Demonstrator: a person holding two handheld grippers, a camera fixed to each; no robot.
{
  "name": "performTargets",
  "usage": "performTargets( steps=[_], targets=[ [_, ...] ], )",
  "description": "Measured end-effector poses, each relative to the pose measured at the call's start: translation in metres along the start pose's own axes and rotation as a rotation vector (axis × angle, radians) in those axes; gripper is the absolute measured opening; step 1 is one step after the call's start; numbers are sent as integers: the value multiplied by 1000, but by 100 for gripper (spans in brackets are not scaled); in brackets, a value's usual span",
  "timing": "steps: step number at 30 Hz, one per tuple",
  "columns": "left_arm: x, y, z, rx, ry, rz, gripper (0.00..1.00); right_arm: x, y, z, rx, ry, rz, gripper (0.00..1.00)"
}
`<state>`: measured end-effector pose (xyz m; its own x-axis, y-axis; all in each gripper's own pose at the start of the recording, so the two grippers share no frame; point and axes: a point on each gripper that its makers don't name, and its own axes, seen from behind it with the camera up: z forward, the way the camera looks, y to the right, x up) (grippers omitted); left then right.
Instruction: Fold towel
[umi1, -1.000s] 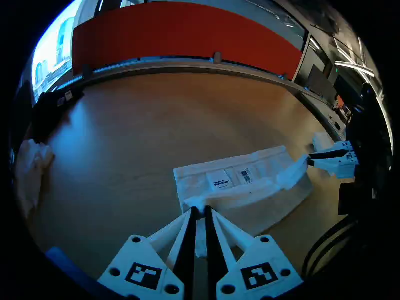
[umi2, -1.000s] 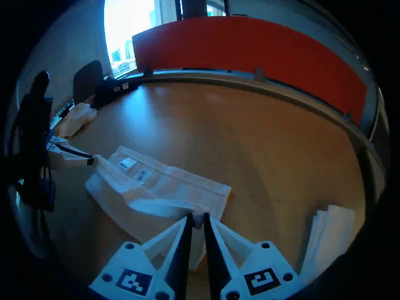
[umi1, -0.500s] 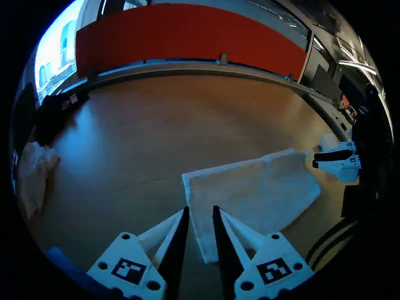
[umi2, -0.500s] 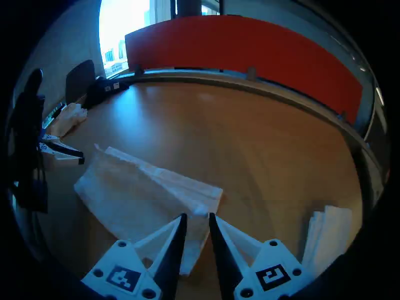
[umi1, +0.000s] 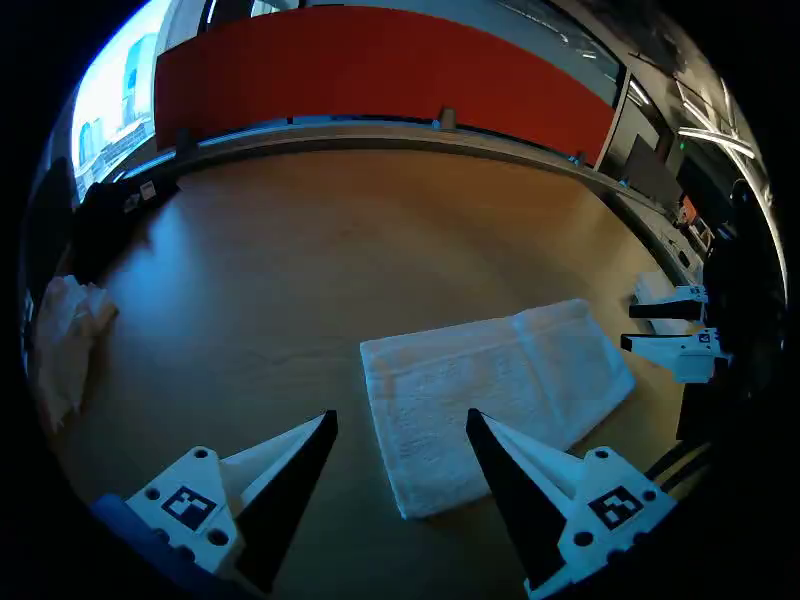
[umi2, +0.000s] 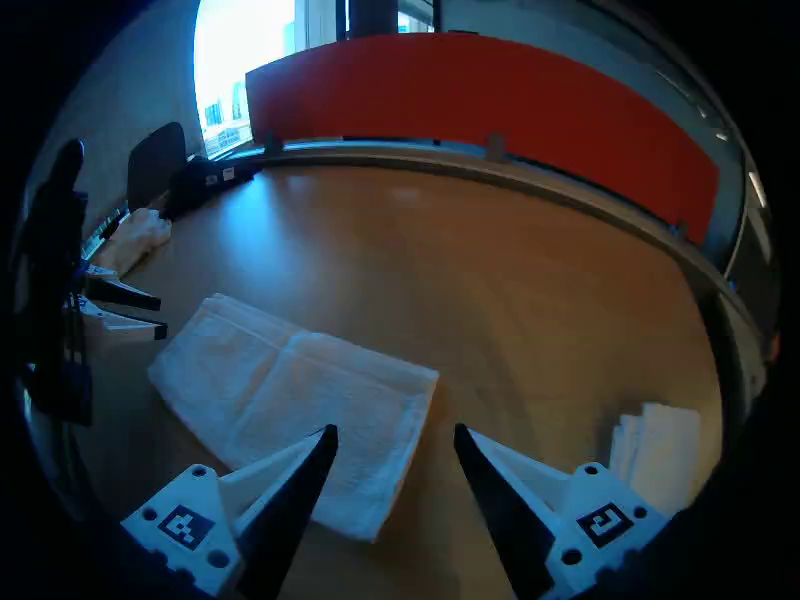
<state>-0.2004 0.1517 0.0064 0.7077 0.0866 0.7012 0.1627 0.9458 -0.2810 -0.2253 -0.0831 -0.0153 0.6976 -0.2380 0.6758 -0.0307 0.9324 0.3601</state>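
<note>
The folded towel (umi1: 500, 385) lies flat on the counter (umi1: 300, 250). The left claw (umi1: 400, 415) and right claw (umi2: 395, 430) are both wide apart, holding nothing. To fold it smaller, pinch matching corners and lift evenly.

Your left gripper view and right gripper view both sit low and close over the wooden table (umi1: 300, 240), side by side, facing the red partition (umi1: 380, 70), sharing the folded towel (umi1: 490, 385).

Near edge of towel (umi2: 290, 395) partly behind a right claw (umi2: 394, 430) finger
</note>
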Motion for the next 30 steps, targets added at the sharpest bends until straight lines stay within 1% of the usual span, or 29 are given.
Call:
performTargets(
  steps=[6,11,23,26,30],
  targets=[
    [-2,-3,-4,11,1,10,96,-4,-1,-4,6,-4,-2,90],
    [-9,-5,-10,22,2,6,96,-12,-4,-9,11,-10,-2,90],
    [-39,-5,-23,46,-22,-7,96,-40,-10,-22,21,-38,18,90],
    [-45,-5,-26,50,-28,-15,96,-45,-11,-23,29,-46,8,90],
    [-51,-6,-30,59,-32,-29,96,-48,-15,-25,52,-53,-22,90]
  ],
)
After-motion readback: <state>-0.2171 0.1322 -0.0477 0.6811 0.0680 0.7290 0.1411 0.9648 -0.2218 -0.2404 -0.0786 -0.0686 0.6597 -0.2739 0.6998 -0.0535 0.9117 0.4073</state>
